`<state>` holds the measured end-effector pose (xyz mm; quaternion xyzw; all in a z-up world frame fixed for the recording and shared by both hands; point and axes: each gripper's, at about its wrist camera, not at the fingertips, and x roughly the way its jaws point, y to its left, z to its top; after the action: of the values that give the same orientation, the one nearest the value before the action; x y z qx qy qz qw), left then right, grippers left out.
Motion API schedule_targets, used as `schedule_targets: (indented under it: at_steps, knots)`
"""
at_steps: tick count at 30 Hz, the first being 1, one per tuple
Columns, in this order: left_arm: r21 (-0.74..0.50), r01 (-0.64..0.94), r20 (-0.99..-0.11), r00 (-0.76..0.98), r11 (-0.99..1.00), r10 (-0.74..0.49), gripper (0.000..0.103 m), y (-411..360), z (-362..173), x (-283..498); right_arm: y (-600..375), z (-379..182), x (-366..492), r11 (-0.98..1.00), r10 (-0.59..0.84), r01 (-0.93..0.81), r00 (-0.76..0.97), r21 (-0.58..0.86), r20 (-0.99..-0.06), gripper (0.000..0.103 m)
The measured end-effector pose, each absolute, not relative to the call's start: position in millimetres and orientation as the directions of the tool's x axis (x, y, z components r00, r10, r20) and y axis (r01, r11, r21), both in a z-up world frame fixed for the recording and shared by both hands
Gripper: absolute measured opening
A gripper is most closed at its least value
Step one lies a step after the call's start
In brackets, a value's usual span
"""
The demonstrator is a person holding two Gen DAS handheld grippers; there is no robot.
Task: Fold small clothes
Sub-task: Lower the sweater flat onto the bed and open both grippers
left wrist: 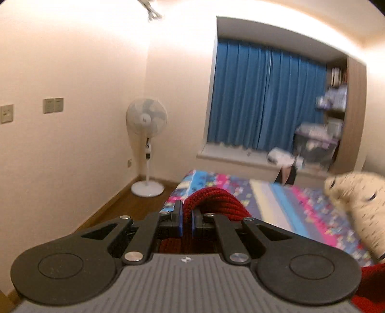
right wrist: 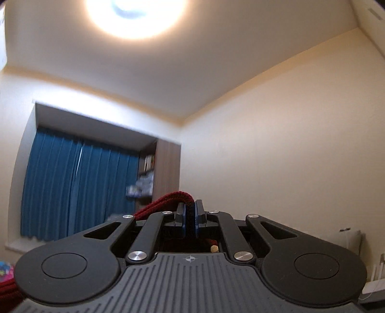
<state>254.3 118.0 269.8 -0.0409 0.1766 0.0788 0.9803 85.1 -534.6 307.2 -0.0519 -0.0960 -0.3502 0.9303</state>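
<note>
My left gripper (left wrist: 186, 216) is shut on a fold of a dark red knitted garment (left wrist: 216, 201), held up above the bed with the colourful patterned cover (left wrist: 288, 202). The knit bulges over the right finger and drops out of sight below. My right gripper (right wrist: 190, 216) is shut on another edge of the same red knit (right wrist: 168, 199), which runs off to the left and down; more of it shows at the lower left (right wrist: 7, 291). This gripper is tilted up toward the ceiling. A cream speckled knitted piece (left wrist: 361, 202) is at the right edge of the left wrist view, blurred.
A white standing fan (left wrist: 146, 134) stands in the room corner on the wooden floor. Blue curtains (left wrist: 264, 96) cover the window behind the bed, with a sill and cluttered shelves (left wrist: 332, 108) to the right. A ceiling light (right wrist: 134, 12) shines overhead.
</note>
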Motion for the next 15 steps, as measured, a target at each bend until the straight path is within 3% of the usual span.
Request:
schedule_targets:
  at_steps: [3,7,8,9,10,11,12,15]
  knots:
    - [-0.003,-0.192,-0.452,0.875,0.981,0.17,0.006,102.9,223.0,334.8,-561.2,266.8,165.3,0.74,-0.662,0.668,0.744,-0.078,0.086,0.007]
    - [0.035,-0.227,-0.612,0.765,0.973,0.2,0.009,86.3,120.3,450.2,-598.0,195.1,271.6,0.697,-0.716,0.703,0.693,-0.142,-0.088,0.007]
    - [0.038,-0.243,-0.651,0.73,0.969,0.209,0.019,87.1,91.4,475.1,-604.6,174.5,294.4,0.687,-0.726,0.709,0.674,-0.158,-0.134,0.007]
    - [0.052,-0.256,-0.693,0.687,0.965,0.219,0.04,81.4,61.0,498.2,-615.3,148.3,320.8,0.693,-0.72,0.692,0.658,-0.202,-0.22,0.01]
    - [0.099,-0.276,-0.727,0.636,0.956,0.259,0.055,80.5,31.7,513.7,-614.5,117.6,346.6,0.708,-0.705,0.659,0.633,-0.254,-0.321,0.014]
    - [0.155,-0.304,-0.754,0.579,0.94,0.311,0.078,89.1,6.8,525.6,-612.8,89.6,369.8,0.724,-0.684,0.622,0.591,-0.299,-0.428,0.036]
    - [0.191,-0.316,-0.771,0.537,0.929,0.342,0.087,86.1,-13.6,531.0,-614.3,62.4,383.1,0.737,-0.665,0.586,0.541,-0.336,-0.515,0.055]
    - [0.154,-0.245,-0.821,0.507,0.957,0.262,0.09,91.2,-58.6,511.3,-596.7,6.5,386.7,0.804,-0.588,0.47,0.544,-0.364,-0.598,0.07]
